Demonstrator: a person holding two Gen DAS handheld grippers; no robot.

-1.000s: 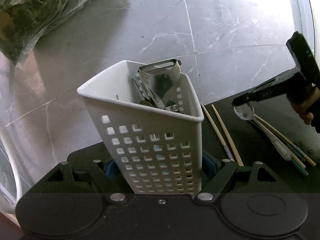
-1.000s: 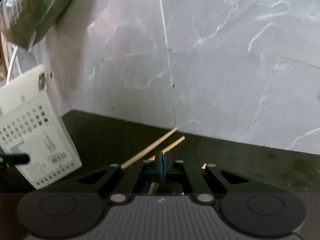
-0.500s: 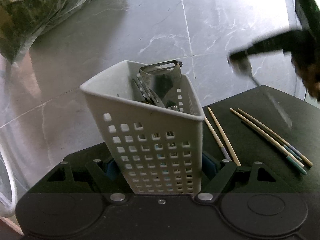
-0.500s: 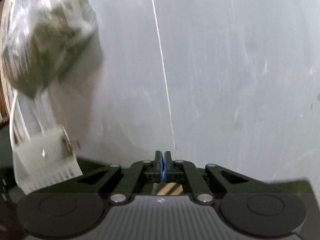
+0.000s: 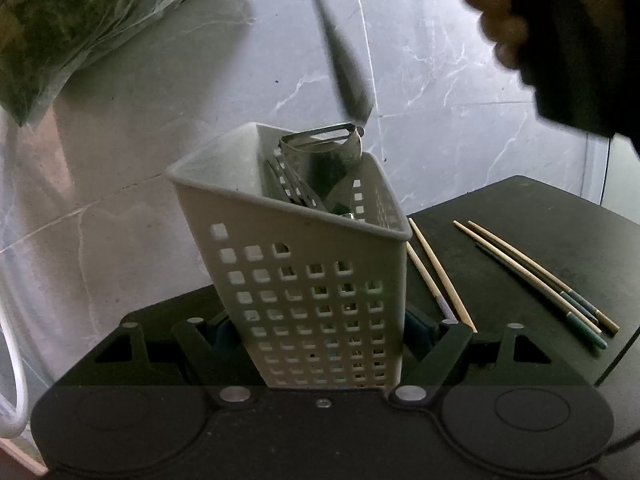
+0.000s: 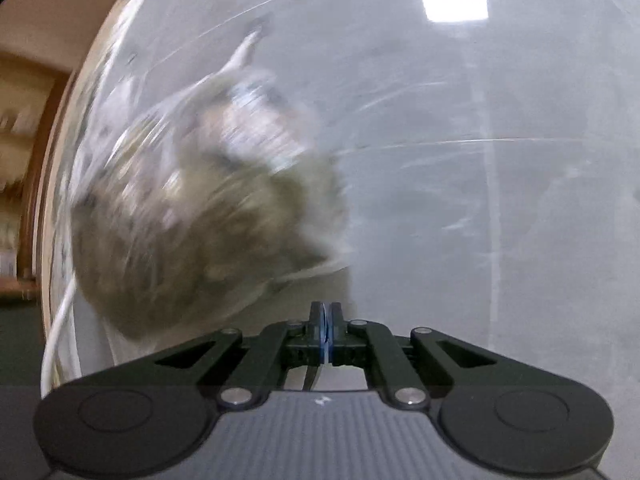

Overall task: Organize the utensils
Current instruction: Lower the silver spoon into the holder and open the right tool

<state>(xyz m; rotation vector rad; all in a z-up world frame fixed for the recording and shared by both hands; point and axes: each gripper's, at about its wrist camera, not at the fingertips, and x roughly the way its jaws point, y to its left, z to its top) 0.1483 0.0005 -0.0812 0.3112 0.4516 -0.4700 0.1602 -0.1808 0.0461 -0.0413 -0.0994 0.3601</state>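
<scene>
Left to right: your left gripper (image 5: 316, 328), jaws closing, clamps the white caddy (image 5: 304, 280), tilted away. Above its mouth hangs the spoon (image 5: 344, 68), handle down (blurred), pinched in your right gripper (image 6: 325, 334). Next: lower it in, then release. Chopsticks (image 5: 536, 280) remain rightward.

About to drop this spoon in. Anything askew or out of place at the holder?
Yes: the white caddy leans, tilted in the closing left gripper. Five chopsticks lie loose on the black tray.

Spoon (image 5: 340, 52) blurred; bag (image 6: 200, 220) smeared; hand (image 5: 540, 20) cropped.
</scene>
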